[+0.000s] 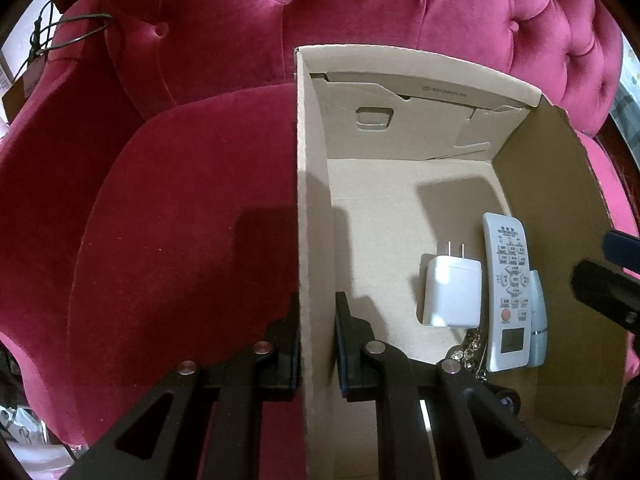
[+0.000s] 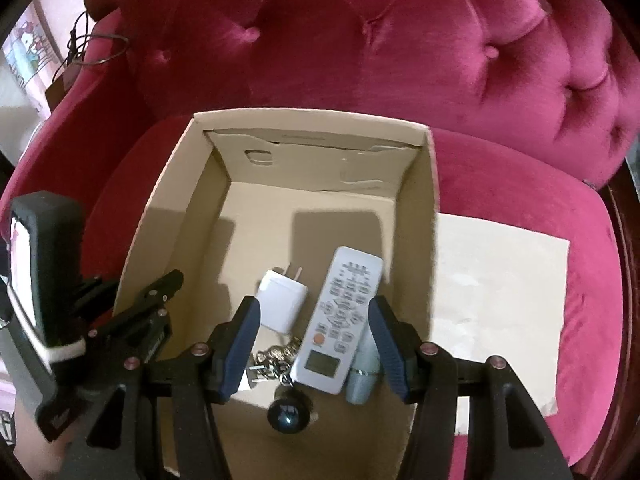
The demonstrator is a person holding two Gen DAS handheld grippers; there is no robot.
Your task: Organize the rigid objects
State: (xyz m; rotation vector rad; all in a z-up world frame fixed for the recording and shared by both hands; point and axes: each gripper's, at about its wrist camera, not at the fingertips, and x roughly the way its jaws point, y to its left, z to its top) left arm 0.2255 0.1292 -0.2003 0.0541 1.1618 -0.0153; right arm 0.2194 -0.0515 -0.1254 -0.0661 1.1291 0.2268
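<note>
The right gripper [image 2: 314,344], open and empty, hovers over the remote [image 2: 338,320], whose long axis runs straight ahead between its fingers.

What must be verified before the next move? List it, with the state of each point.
1. Left gripper steadies the cardboard box: its jaws straddle the left wall; firm clamp, cannot tell.
2. Right gripper free: jaws wide open above the box, nothing held. Ok.
3. Remote and white charger inside the box: both lie on its floor, side by side. Ok.
4. Room for more: the far half of the box floor is bare. Ok.
5. Objects left outside: only a pale sheet shows on the red sofa, right of the box. Cannot tell.
</note>
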